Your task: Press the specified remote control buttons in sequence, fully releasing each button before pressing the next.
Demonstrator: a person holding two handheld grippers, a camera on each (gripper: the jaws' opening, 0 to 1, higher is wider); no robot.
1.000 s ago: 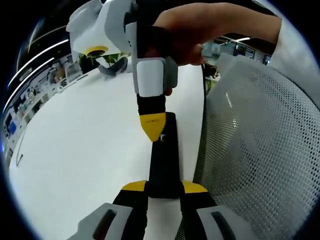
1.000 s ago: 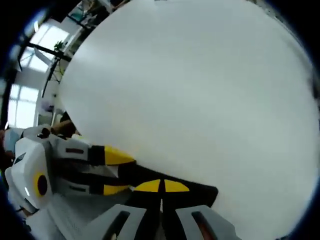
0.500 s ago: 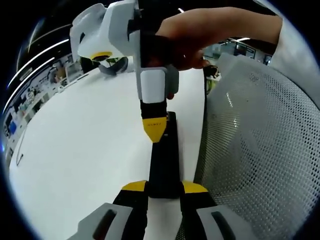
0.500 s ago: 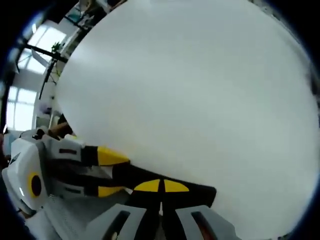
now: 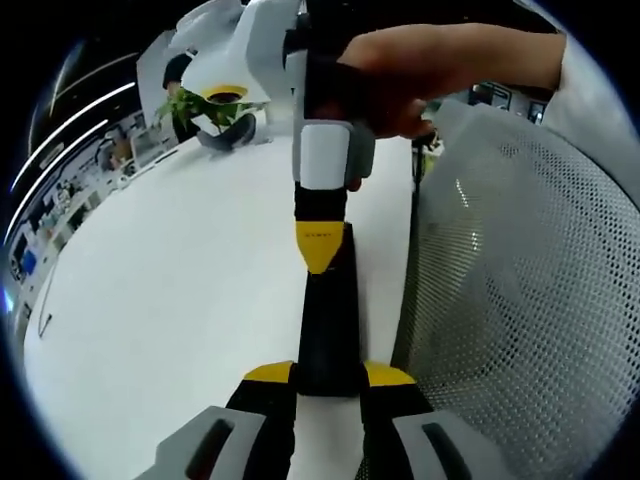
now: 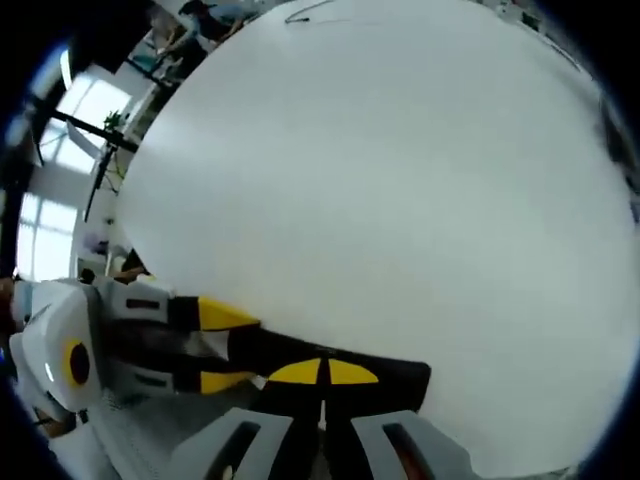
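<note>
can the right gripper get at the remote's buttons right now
Probably yes: the right gripper, jaws shut, already sits tip-down on the remote, which the left gripper clamps by its near end. Nothing stands between them.

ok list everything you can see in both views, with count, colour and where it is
remote: one, black, on the table, near end clamped between the left gripper's jaws, lying close to the table's edge
table: one, white, under the remote
plant: one, green, at the table's far end in the left gripper view
chair: one, grey mesh, beside the table
left gripper: one, yellow tips, shut on the remote
right gripper: one, yellow tips together, pointing down at the remote's far end; contact cannot be told
hand: one, holding the right gripper from above
</note>
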